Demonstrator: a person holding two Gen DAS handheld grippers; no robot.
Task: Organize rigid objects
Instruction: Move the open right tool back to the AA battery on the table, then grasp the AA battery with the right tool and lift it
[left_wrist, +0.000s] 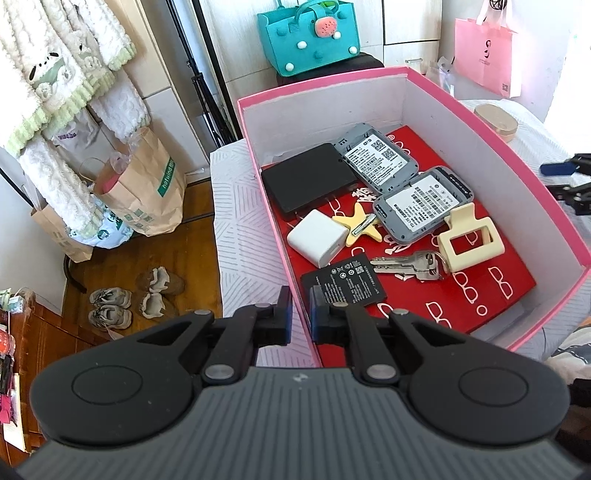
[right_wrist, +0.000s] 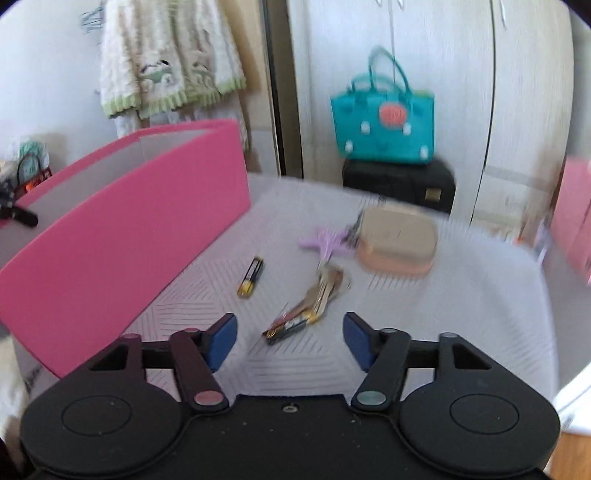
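Daylight fills both views, bright and even. The left wrist view is sharp: labels on the grey devices (left_wrist: 378, 158) read crisply, and sun lays a bright patch on the wooden floor (left_wrist: 195, 199). A blown-out white glare sits at its upper right edge. The right wrist view is smeared by motion blur; the teal bag (right_wrist: 384, 122) and keys (right_wrist: 321, 288) streak. Fisheye bending curves the pink box (right_wrist: 122, 229) and darkens the corners.

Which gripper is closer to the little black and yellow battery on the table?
Right. The right gripper hangs open just in front of the battery. The left gripper is shut on the pink box's near wall, on its far side from the battery.
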